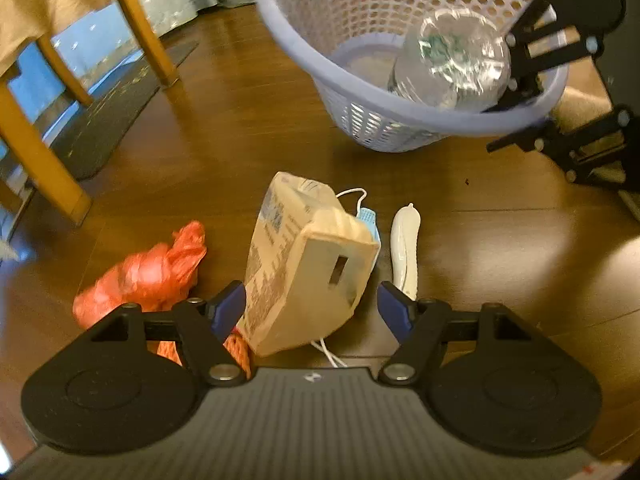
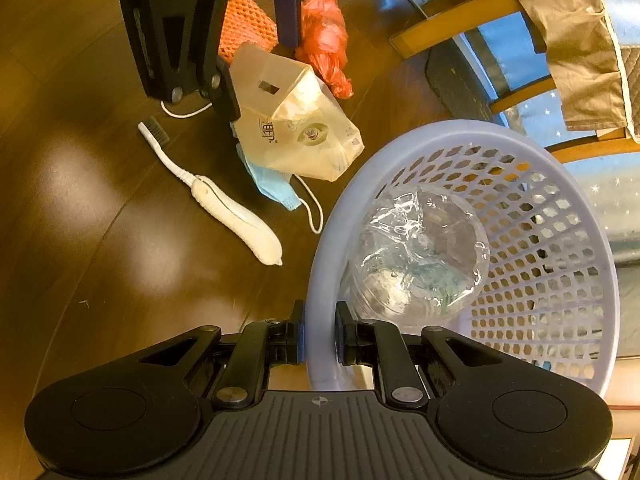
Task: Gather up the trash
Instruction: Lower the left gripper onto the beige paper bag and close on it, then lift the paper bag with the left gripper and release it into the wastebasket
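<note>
Item: left gripper (image 1: 312, 308), jaws apart, straddling the carton (image 1: 304, 268), a crushed tan one lying on the floor (image 1: 240, 100); blue pads sit at either flank, the left one close to touching, the right with a gap. Item: right gripper (image 2: 319, 338), clamped on the rim of the basket (image 2: 460, 132), which is tipped toward the litter with 1 clear bottle (image 2: 416, 256) already inside. Step judged in hand: grasping the carton for transfer to the basket. Handling notes: close across the carton's broad flanks, centred, low enough to catch the body and not the folded end; the card looks soft and will likely crush further, so a firm squeeze should hold; keep the pads off the mask (image 2: 272, 186) under the carton, or its loop may trail along; keep the basket tilted, mouth toward the carton. Other trash on the floor: red bag (image 1: 148, 272), toothbrush (image 2: 224, 204), orange net (image 2: 246, 26). View notes: right wrist view alone shows the toothbrush bristles, the net's full mesh, the carton's print and the mask's extent; left wrist view alone shows the pad gaps at the carton
</note>
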`<action>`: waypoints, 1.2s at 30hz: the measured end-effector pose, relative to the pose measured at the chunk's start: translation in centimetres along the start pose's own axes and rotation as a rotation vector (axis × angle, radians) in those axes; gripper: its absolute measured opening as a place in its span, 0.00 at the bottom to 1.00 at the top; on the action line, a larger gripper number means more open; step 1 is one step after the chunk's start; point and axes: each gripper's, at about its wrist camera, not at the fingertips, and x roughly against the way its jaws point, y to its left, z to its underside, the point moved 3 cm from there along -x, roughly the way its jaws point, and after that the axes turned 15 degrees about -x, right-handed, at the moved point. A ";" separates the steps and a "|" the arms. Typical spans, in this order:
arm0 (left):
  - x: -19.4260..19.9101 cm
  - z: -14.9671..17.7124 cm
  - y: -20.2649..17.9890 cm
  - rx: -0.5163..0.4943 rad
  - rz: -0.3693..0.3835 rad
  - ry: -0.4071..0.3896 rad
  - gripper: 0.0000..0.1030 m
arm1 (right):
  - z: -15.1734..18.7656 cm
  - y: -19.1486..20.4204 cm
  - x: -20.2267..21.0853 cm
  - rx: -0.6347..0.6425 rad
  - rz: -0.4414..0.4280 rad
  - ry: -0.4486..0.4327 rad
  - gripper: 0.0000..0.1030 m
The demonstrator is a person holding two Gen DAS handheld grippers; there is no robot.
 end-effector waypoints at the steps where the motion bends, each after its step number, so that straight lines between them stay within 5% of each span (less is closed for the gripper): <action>1: -0.3 -0.1 -0.1 -0.014 -0.001 0.002 0.67 | 0.1 0.0 0.0 0.003 -0.001 0.001 0.11; 9: -1.7 -0.7 -0.4 -0.037 0.000 0.008 0.57 | 0.1 -1.4 -0.2 0.048 -0.014 0.006 0.10; 18: -1.6 -0.6 -0.5 -0.052 -0.001 0.033 0.29 | 0.9 -0.7 -0.4 0.149 -0.031 0.018 0.10; 19: -1.4 -0.5 -0.3 -0.047 -0.001 0.034 0.20 | 0.9 -0.5 -0.5 0.159 -0.027 0.018 0.10; 36: 7.5 -3.2 3.5 0.059 -0.018 0.048 0.18 | 0.5 -0.2 -0.8 0.169 -0.033 0.059 0.10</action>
